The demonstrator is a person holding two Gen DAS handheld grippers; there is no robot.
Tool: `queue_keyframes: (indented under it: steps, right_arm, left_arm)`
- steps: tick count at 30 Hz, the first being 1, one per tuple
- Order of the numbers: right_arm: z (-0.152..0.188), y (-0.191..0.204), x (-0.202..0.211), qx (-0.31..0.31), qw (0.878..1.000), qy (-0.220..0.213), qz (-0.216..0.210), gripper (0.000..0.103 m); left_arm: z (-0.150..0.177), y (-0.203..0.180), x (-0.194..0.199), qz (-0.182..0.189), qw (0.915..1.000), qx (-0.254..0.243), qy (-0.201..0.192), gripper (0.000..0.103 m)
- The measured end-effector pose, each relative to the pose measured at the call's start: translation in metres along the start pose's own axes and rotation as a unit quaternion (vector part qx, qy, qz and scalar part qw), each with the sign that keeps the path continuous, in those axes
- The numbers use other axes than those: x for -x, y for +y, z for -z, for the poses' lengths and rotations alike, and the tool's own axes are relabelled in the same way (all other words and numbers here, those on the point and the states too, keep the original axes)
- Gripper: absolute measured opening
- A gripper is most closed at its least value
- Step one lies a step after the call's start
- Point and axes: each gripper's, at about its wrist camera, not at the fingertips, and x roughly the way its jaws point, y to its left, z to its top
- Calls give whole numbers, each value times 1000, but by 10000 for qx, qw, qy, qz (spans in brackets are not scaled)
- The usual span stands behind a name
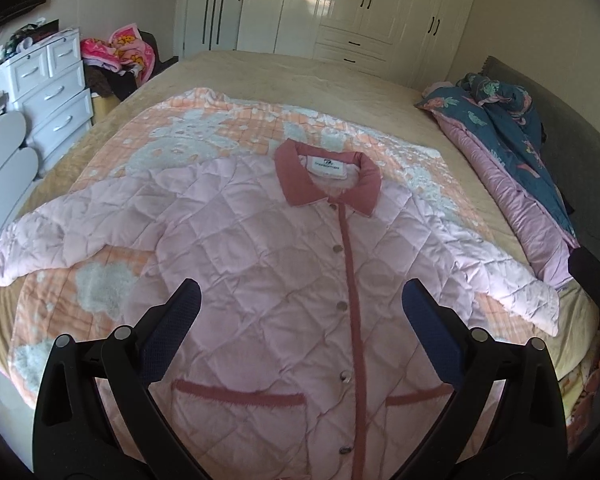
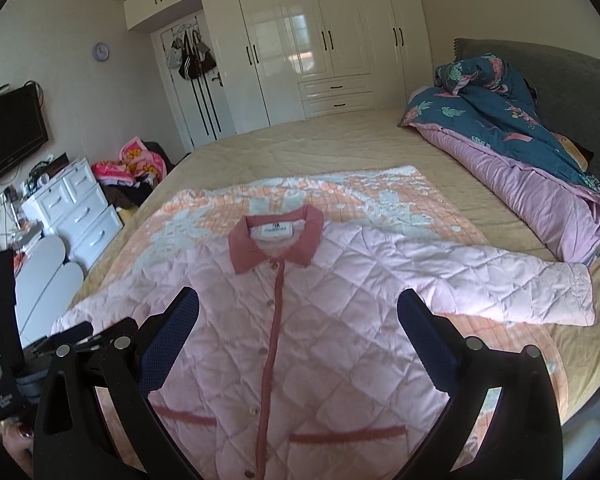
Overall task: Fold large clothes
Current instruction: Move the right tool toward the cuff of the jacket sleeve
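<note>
Nearest in each wrist view are black plastic arms ending in dark blue, finely dimpled pads. The left gripper (image 1: 300,300) is spread wide with nothing between its fingers, hanging over the jacket's lower front. The right gripper (image 2: 298,312) is equally wide apart and holds nothing, above the same garment; whether either touches the cloth cannot be told.

The jacket (image 1: 260,248) is pale pink, puffy and diamond-quilted, with a dusty-rose placket, two rose-trimmed pocket slits near the hem, and small round metal snaps down the front. It lies flat, front up and buttoned, on a blanket (image 1: 204,120) of orange-and-white plush. Its long axis runs from the hem by the grippers away to the collar (image 1: 328,178), a soft rose fold with a white label inside. Both sleeves stretch outward to the sides.

Under the blanket is the bed (image 1: 300,72), covered in a tan quilted spread. To the jacket's right lies a rumpled duvet (image 2: 520,152), teal floral over pink. Beyond the jacket stands a glossy cream wardrobe (image 2: 320,40); to the jacket's left, white drawers (image 1: 56,92).
</note>
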Motion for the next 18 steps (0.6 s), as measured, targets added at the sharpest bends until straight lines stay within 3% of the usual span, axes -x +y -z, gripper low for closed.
queue_keyframes:
  steps: [8, 18]
  right_arm:
    - [-28, -7, -21, -62, 9995, -196, 243, 99]
    - [-56, -47, -56, -607, 9961, -364, 521, 99]
  left_arm:
    - [-26, -9, -24, 0, 10000, 61, 31, 94]
    - [-62, -24, -54, 20, 9999, 134, 26, 94]
